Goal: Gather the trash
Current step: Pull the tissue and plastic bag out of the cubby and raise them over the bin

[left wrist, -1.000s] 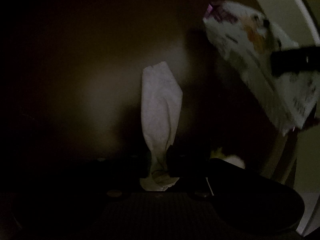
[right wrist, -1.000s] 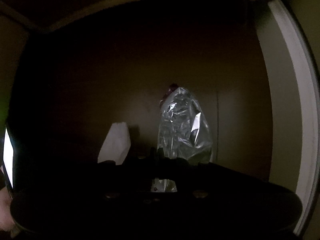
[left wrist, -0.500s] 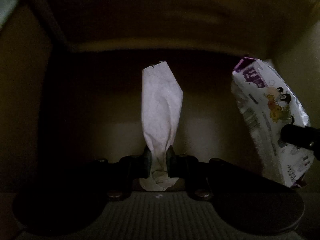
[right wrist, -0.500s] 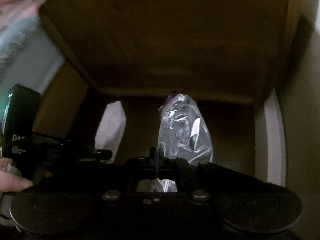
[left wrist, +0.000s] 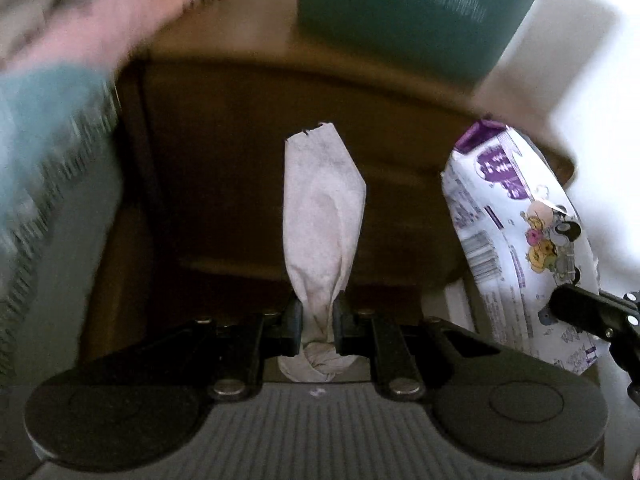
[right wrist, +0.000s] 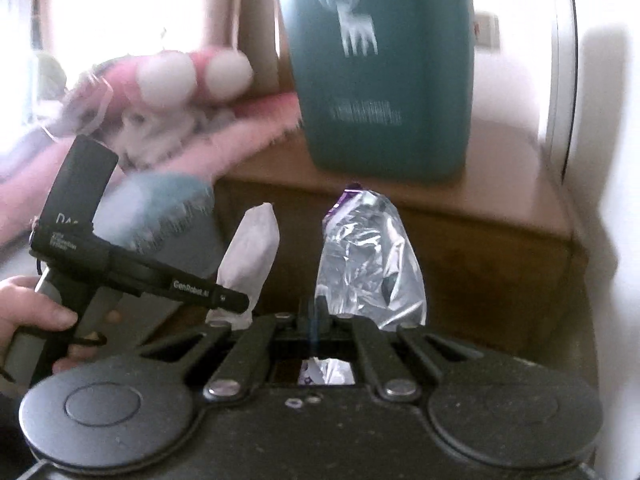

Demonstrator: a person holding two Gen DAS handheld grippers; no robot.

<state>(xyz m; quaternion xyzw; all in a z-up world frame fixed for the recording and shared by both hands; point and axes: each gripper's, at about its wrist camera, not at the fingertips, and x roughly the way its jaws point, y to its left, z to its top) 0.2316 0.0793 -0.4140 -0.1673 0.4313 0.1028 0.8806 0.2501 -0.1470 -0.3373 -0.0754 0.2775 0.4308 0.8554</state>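
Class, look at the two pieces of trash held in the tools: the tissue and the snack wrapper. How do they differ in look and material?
The tissue is plain, matte, off-white paper; the snack wrapper is printed with purple lettering and cartoons. The tissue is twisted narrow at the grip; the wrapper spreads wider, and its inside is shiny silver foil. Shared: each is pinched at its lower end, the tissue by the left tool, the wrapper by the right tool.

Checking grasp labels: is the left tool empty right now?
No: the left tool is shut on a crumpled white tissue that sticks up from between its fingers.
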